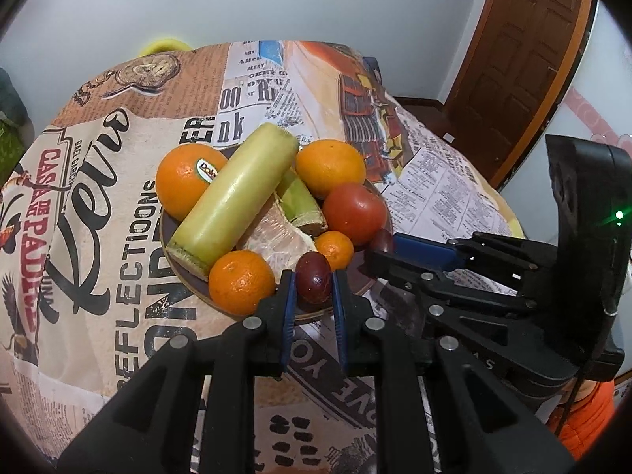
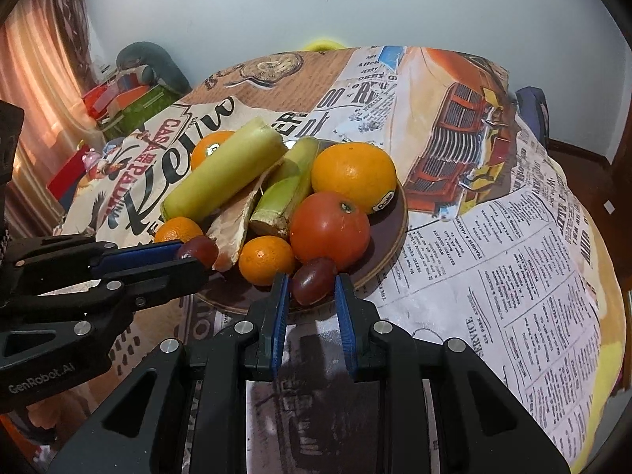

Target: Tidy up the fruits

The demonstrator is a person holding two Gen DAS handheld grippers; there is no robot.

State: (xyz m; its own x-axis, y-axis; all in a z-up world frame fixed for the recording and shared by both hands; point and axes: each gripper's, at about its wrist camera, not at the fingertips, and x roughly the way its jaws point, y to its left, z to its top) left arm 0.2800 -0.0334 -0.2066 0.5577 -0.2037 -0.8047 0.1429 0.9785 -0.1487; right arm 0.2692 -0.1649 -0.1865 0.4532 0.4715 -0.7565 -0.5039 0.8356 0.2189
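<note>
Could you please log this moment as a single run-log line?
left gripper: around grape | right gripper: around second grape | both at plate front edge | contact: unclear

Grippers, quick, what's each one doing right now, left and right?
Left gripper: fingers around a dark red grape at the plate edge, apparently gripping it.
Right gripper: open, its fingers apart around another grape.

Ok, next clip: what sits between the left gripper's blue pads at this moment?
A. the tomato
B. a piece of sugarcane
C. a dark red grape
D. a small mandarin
C: in the left wrist view the left gripper has its blue pads on either side of a dark red grape at the near rim of the plate, with the mandarins, tomato and cane further back.
</note>
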